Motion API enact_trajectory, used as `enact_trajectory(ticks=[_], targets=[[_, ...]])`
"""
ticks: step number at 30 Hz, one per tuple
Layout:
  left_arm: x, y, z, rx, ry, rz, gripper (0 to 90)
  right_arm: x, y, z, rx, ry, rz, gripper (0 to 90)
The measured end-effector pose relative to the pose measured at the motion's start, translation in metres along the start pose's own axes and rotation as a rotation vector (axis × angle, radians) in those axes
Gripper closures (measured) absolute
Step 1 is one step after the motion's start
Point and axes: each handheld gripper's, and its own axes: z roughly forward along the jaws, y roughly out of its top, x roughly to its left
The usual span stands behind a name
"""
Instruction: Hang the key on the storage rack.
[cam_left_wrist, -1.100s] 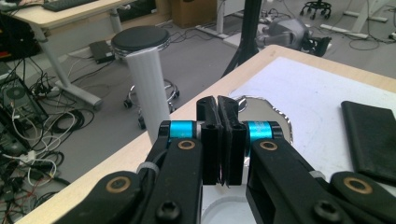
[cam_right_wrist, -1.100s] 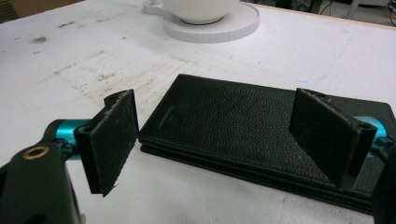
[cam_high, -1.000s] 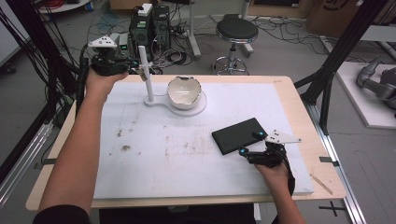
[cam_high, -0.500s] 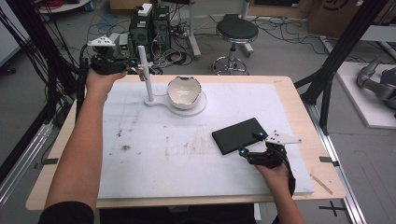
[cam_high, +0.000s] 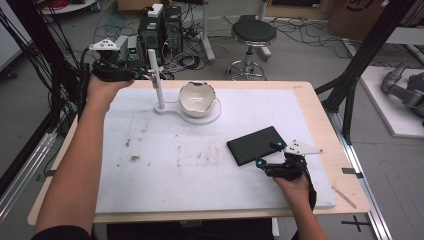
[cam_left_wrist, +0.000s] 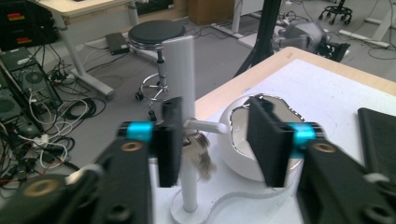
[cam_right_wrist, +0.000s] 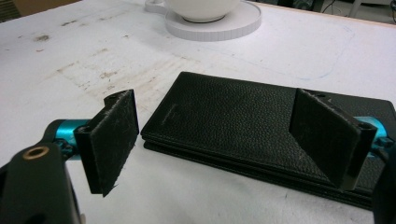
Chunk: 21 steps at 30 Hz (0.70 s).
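Note:
A white post (cam_left_wrist: 184, 93) rises from a flat white base (cam_high: 167, 108) at the table's back left. A short peg (cam_left_wrist: 205, 125) sticks out of it, and a blurred silvery object (cam_left_wrist: 200, 156) hangs under the peg. My left gripper (cam_left_wrist: 217, 140) is open, its jaws on either side of the post and the peg; from above, the left gripper (cam_high: 144, 74) sits just left of the post (cam_high: 156, 80). A white bowl (cam_high: 197, 97) stands on the base's round part. The black leather wallet (cam_right_wrist: 243, 116) lies flat, with my open right gripper (cam_right_wrist: 219, 140) at its near edge. In the high view the right gripper (cam_high: 268, 154) touches the wallet (cam_high: 255, 145).
The white mat (cam_high: 165, 165) covering the table carries brown stains left of centre. A stool (cam_high: 253, 35), computer cases (cam_high: 160, 25) and cables are on the floor behind the table. Black frame legs (cam_high: 360, 65) rise at the right.

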Motion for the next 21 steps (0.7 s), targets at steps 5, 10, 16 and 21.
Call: enact_trajectory(ticks=[5, 10, 16, 21], targets=[[-0.018, -0.008, -0.011, -0.010, -0.042, 0.029, 42.7, 0.001, 0.000, -0.002, -0.002, -0.002, 0.004, 15.9], [-0.030, -0.023, -0.019, -0.033, -0.072, 0.012, 36.5, 0.001, -0.001, -0.004, -0.003, -0.009, 0.006, 15.9], [-0.047, -0.049, -0.025, -0.046, -0.123, 0.016, 31.1, 0.001, -0.001, -0.004, 0.003, -0.008, 0.008, 15.9], [-0.061, -0.072, -0.031, -0.039, -0.136, 0.013, 28.5, 0.000, -0.001, -0.005, 0.002, -0.015, 0.010, 15.9]])
